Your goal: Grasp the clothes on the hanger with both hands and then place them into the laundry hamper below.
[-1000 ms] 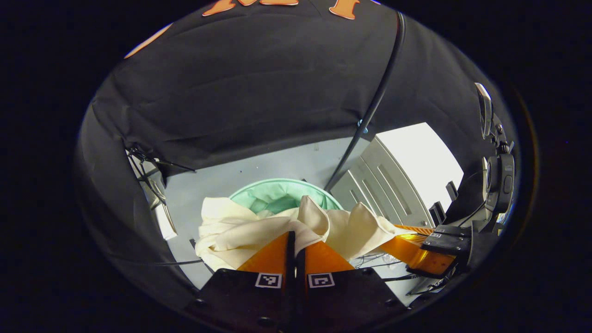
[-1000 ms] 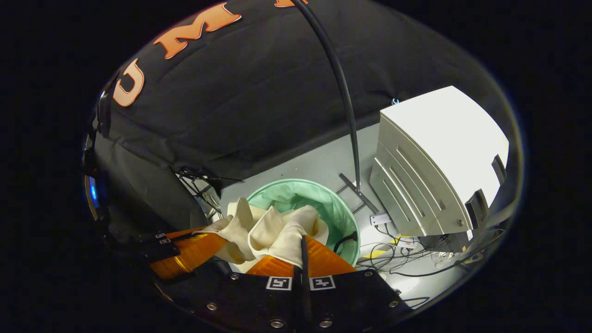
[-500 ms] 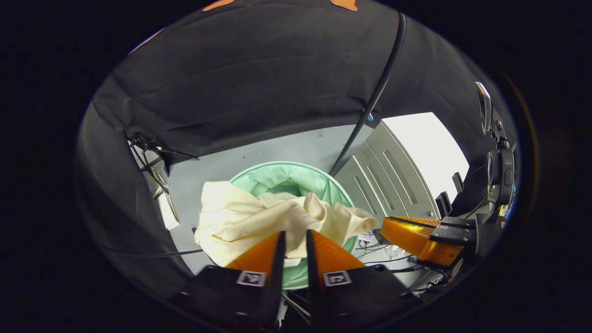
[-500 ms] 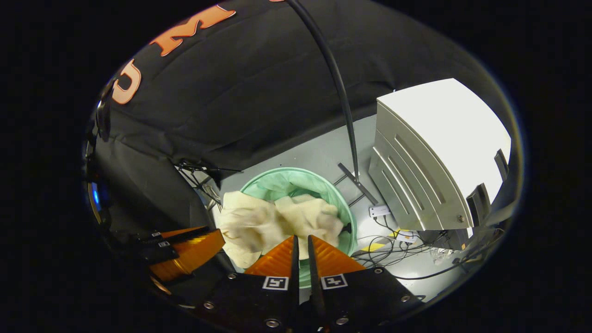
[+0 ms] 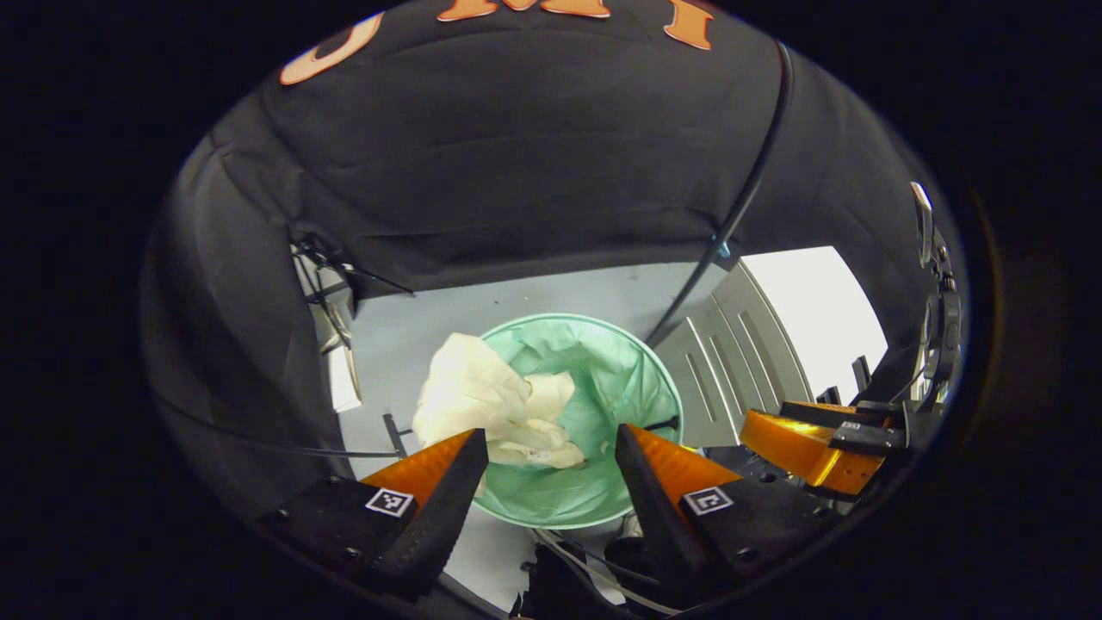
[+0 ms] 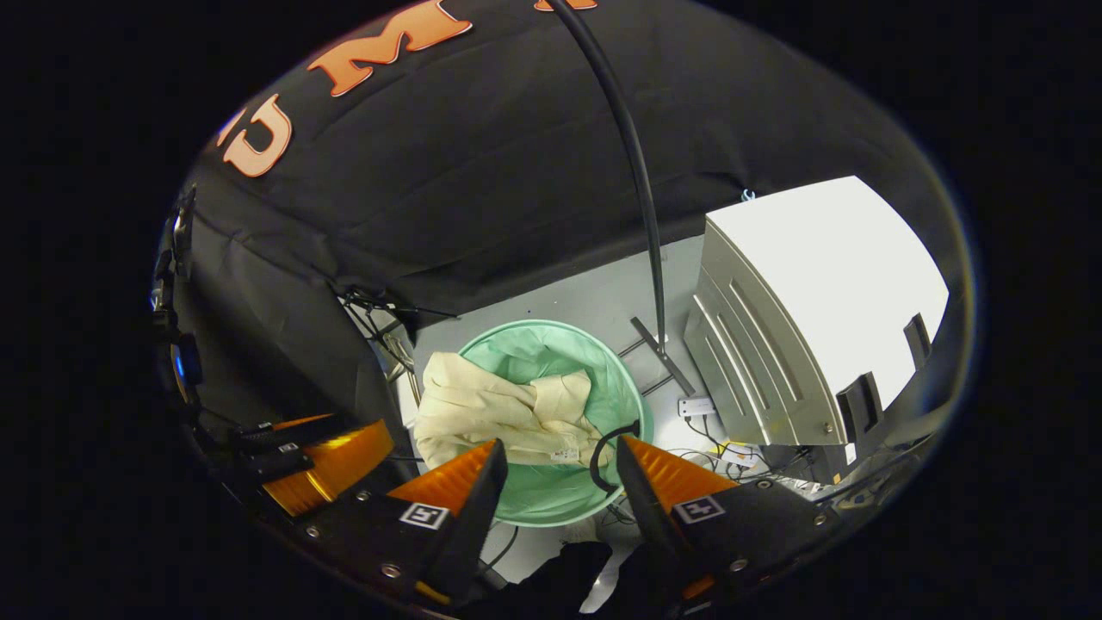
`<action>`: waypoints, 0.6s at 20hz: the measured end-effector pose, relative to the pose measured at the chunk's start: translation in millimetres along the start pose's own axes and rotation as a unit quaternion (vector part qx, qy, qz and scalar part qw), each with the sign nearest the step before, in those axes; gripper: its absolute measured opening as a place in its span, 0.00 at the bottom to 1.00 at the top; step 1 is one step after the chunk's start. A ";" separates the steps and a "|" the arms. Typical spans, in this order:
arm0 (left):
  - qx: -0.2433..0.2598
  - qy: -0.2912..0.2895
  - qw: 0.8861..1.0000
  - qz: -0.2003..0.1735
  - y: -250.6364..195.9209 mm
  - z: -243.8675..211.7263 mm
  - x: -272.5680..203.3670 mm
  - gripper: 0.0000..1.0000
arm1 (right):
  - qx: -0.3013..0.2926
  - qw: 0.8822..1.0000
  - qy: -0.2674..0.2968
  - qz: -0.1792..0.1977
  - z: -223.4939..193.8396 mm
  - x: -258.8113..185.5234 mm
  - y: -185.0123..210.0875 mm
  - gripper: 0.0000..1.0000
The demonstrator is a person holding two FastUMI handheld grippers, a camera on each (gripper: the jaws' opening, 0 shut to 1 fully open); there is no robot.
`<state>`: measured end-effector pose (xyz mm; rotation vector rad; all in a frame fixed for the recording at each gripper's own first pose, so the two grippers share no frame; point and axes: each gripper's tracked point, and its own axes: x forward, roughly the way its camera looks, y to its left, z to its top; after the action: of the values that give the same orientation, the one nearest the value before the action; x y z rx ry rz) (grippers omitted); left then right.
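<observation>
Two grippers hang above a round mint-green laundry hamper (image 5: 594,491) that stands on the pale floor. Both are released, fingers spread wide, nothing between them.

In the left gripper view, the left gripper (image 5: 551,448) looks almost straight down into the hamper. A cream garment (image 5: 482,405) lies bunched below and ahead of it. Part of the garment sits inside the hamper, against its left wall. The rest is heaped over the hamper's left rim and spills outward toward the floor. The bunch runs lengthwise from that rim toward the hamper's middle. The right gripper (image 5: 805,448) shows off to the hamper's right, clear of the cloth.

In the right gripper view, the right gripper (image 6: 560,456) also points down into the hamper (image 6: 551,508). The garment (image 6: 495,413) lies to its left, draped over the hamper's left rim. The left gripper (image 6: 331,465) sits beyond that same rim.

Judging from this, the left gripper is nearer the overhanging cloth. Any tidying push would go from the left rim inward.

A grey cabinet (image 6: 775,344) stands to the hamper's right.
</observation>
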<state>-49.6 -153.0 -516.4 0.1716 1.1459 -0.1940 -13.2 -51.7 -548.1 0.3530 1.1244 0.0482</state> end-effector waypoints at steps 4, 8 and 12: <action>-0.022 -0.036 0.999 0.022 2.2 19.7 -35.4 0.99 | -0.034 0.999 -0.024 0.007 22.4 -38.0 5.3 0.94; -0.050 -0.087 0.995 0.022 0.8 56.8 -80.7 1.00 | -0.079 0.995 -0.064 0.007 56.3 -84.2 7.5 0.94; -0.061 -0.146 0.987 0.039 11.3 84.2 -135.2 0.98 | -0.088 0.990 -0.107 0.021 93.4 -134.1 17.0 0.94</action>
<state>-26.3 -153.0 -358.4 0.0754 0.8544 -0.0746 13.6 -88.0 -390.1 0.2183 0.8934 0.1429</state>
